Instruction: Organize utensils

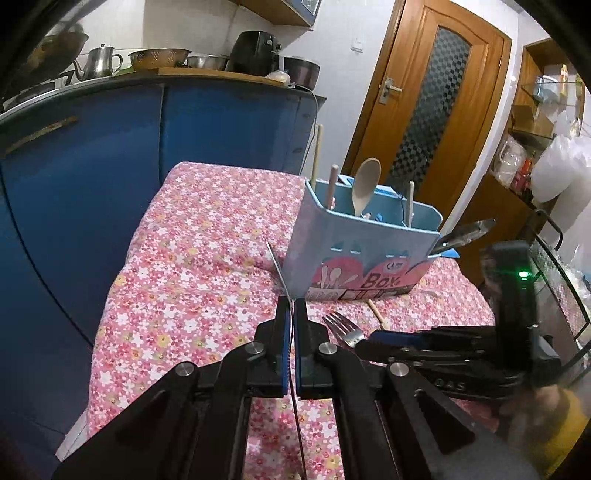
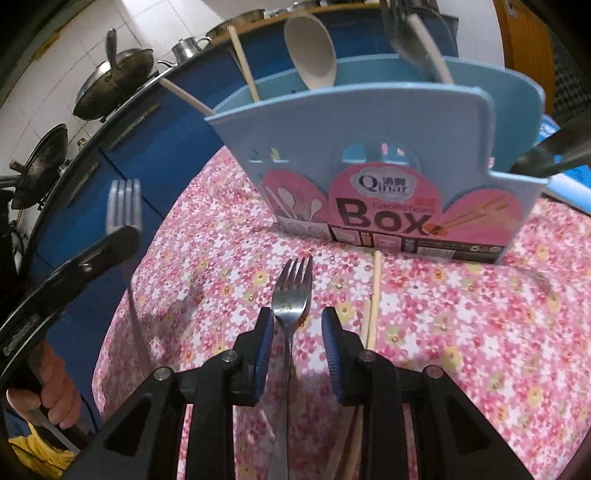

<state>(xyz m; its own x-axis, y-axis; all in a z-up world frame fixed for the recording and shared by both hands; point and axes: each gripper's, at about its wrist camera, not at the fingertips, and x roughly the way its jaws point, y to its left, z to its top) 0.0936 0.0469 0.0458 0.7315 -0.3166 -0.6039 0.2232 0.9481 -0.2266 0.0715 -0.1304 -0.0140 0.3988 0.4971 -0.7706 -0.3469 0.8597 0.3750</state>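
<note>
A: Far left, what's sitting there?
B: Blue cabinet (image 1: 92,155) running along the left, pans (image 2: 110,85) and a kettle (image 1: 99,61) sitting on top.

A: Left gripper?
B: Left gripper (image 1: 290,314) is pinching a fork (image 2: 123,206), jaws pressed together on it. In the left view only its thin edge is showing, sticking out past the fingertips toward the box. In the right view the tines are standing up at the left, above the cloth (image 1: 192,258). A hand (image 2: 55,391) is gripping the handle below.

A: Middle?
B: Second fork (image 2: 293,291) is lying flat on the cloth, tines pointing far, toward the box. Right gripper (image 2: 297,321) is hanging over its neck, jaws spread, one pad either side, neither touching it as far as I can see.

A: Right of that?
B: Chopstick (image 2: 375,295) is lying just right of that fork, far end nearly reaching the box base.

A: Box?
B: Blue box (image 2: 369,147) is standing far centre on the cloth, holding a pale spoon (image 2: 310,55), more chopsticks (image 2: 243,62) and a dark utensil (image 2: 413,33), too blurred to identify.

A: Far right?
B: Brown door (image 1: 424,110) and cluttered shelves (image 1: 535,129).
</note>
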